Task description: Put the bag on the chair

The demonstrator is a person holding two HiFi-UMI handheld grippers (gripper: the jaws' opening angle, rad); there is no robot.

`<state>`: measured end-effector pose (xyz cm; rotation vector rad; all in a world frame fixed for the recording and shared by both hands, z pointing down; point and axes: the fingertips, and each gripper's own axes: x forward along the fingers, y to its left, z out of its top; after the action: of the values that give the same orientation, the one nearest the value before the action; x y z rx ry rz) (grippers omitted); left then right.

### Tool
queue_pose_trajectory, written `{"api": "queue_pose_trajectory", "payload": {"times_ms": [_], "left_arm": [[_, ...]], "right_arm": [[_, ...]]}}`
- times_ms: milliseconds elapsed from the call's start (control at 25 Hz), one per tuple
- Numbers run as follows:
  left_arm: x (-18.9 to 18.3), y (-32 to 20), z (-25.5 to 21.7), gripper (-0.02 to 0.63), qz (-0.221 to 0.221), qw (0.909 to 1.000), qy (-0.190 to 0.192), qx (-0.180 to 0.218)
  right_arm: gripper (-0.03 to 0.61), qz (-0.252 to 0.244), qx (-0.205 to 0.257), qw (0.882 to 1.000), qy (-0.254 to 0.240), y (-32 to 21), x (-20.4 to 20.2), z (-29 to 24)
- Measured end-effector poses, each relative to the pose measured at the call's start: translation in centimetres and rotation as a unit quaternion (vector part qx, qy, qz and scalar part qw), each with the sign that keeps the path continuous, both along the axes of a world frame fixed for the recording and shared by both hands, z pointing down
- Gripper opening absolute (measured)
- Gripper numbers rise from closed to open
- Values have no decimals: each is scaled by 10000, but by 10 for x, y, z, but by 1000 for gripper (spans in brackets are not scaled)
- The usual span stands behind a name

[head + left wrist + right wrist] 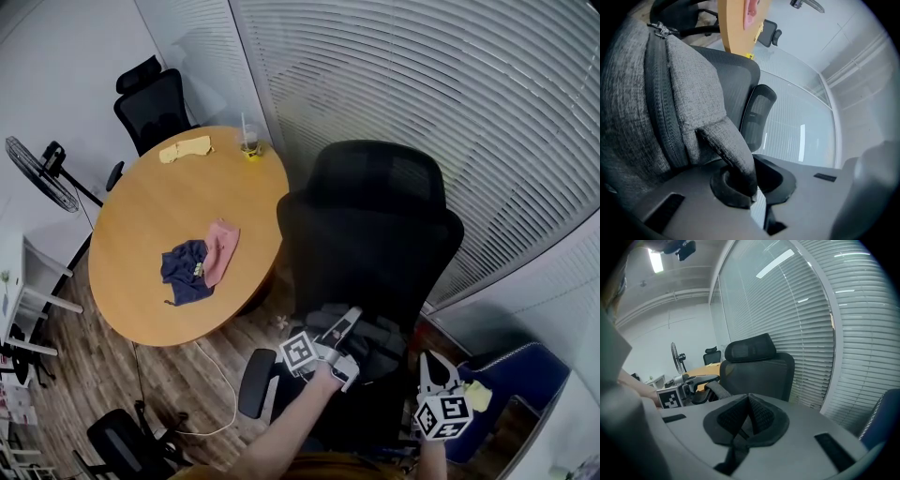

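Left gripper (744, 183) clamped on bag (670, 93), right gripper (748, 416) closed

Bag (375, 339) on chair (375, 225) (table (159, 234) to left)

Your head cam looks steeply down on the chair (375, 234) and table (155, 211). Left gripper cam is jammed right against the bag (656, 93); right one faces the same chair's backrest from nearby, left gripper (710, 379) included.

bag (642, 93) cropped at left edge, chair (375, 220) seat mostly hidden
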<state>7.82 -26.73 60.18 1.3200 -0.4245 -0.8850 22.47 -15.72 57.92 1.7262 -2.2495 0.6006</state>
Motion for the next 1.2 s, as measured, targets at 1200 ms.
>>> {"api": "queue_pose_trajectory", "payload": {"times_ms": [1200], "left_arm": [[10,1,10,107,406,9975,-568,59]], "right_arm": [[12,60,-69,9999,93,26,7,1]]}}
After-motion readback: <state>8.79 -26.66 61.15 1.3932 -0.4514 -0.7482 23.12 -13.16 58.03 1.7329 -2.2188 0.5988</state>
